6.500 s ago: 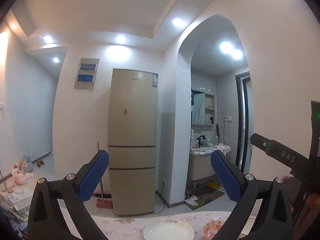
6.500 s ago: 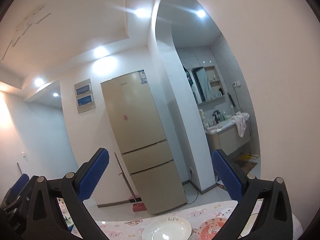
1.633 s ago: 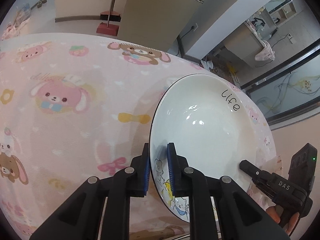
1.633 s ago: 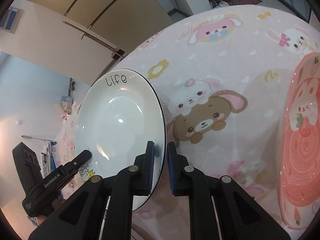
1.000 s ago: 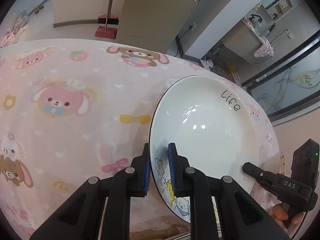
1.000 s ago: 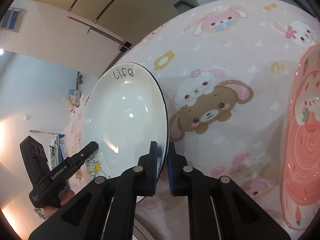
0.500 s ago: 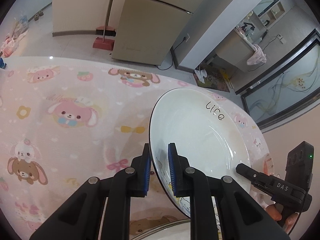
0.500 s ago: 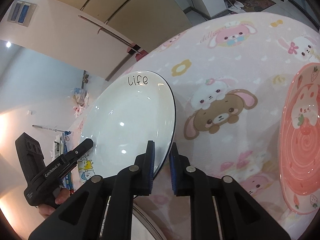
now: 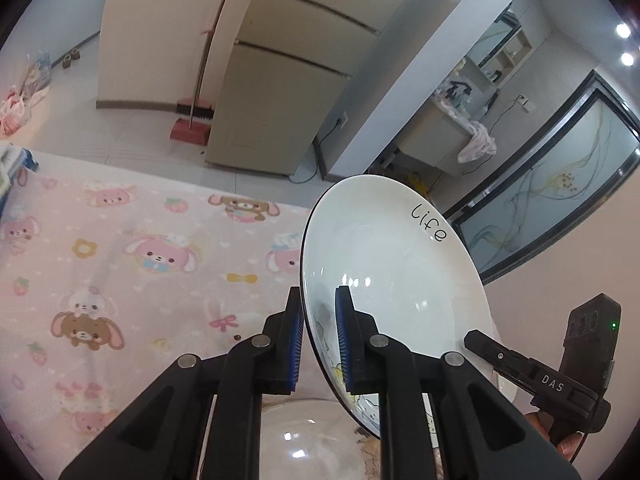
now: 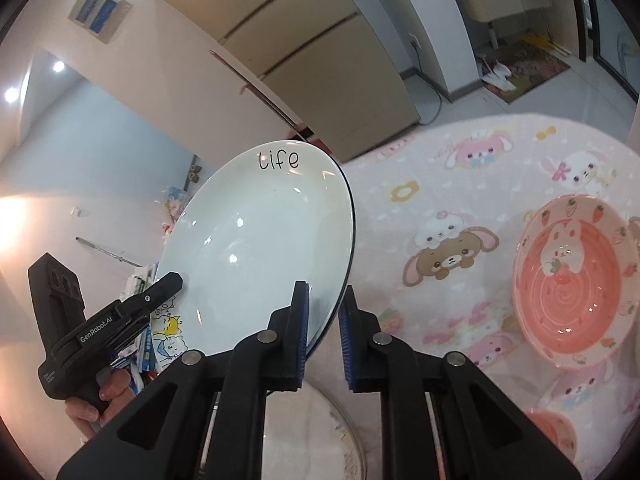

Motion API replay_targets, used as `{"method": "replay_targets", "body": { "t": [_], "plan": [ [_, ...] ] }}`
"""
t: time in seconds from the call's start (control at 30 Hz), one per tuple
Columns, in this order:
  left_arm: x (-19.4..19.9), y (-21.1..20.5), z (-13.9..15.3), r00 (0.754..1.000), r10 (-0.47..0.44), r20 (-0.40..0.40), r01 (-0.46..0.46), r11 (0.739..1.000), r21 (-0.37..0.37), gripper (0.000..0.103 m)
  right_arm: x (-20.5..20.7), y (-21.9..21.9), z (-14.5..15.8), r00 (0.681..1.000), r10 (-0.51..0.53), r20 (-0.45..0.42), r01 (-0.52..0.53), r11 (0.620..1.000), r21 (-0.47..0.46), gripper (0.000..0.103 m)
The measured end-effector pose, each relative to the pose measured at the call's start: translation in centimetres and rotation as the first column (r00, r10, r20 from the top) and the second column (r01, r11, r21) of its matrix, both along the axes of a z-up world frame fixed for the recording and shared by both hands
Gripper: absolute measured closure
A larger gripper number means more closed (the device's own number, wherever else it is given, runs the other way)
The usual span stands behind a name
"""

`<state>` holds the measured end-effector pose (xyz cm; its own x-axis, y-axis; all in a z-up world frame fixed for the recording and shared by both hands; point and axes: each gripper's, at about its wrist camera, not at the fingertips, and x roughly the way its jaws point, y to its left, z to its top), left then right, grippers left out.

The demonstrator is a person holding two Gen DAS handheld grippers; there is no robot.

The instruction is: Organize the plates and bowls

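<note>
1. Currently, left wrist view: left gripper (image 9: 318,334) is clamped on the near-left rim of the white "Life" plate (image 9: 392,264), which is lifted and tilted above the pink cartoon tablecloth (image 9: 120,264). A pale dish (image 9: 312,440) sits directly below. Bare cloth to the left; fridge (image 9: 280,92) and broom (image 9: 196,112) on the far floor.
2. Right wrist view: right gripper (image 10: 324,336) pinches the plate's (image 10: 260,256) near-right edge. Pink bowl (image 10: 572,288) rests on the cloth, well apart to the right.
</note>
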<state>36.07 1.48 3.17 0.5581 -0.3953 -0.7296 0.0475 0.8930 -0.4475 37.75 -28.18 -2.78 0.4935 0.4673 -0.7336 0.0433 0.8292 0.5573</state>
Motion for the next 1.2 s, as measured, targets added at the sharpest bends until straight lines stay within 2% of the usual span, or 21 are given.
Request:
{"method": "replay_targets", "body": {
  "t": [0.27, 0.5, 0.63, 0.9, 1.2],
  "plan": [
    [-8.4, 0.9, 6.0, 0.994, 0.015, 0.109, -0.021, 0.998, 0.051, 0.087, -5.7, 1.4, 6.6, 0.99, 0.024, 0.14, -0.024, 1.0, 0.0, 0.089],
    [-16.7, 1.7, 8.6, 0.979, 0.025, 0.202, -0.033, 0.999, 0.041, 0.086, -10.6, 2.5, 8.7, 0.981, 0.053, 0.186, -0.052, 0.999, -0.012, 0.089],
    [-19.8, 2.0, 8.4, 0.976, 0.04, 0.216, -0.049, 0.998, 0.039, 0.086, -12.9, 2.7, 8.7, 0.979, 0.076, 0.19, -0.078, 0.997, 0.0, 0.089],
    [-22.8, 1.9, 6.7, 0.977, 0.019, 0.213, -0.034, 0.997, 0.069, 0.085, -16.0, 2.9, 8.1, 0.971, 0.095, 0.218, -0.095, 0.995, -0.01, 0.089],
    [-23.6, 3.0, 3.2, 0.983, 0.025, 0.182, -0.035, 0.998, 0.052, 0.085, -16.7, 4.0, 4.5, 0.975, 0.125, 0.186, -0.125, 0.992, -0.01, 0.089]
  ]
}}
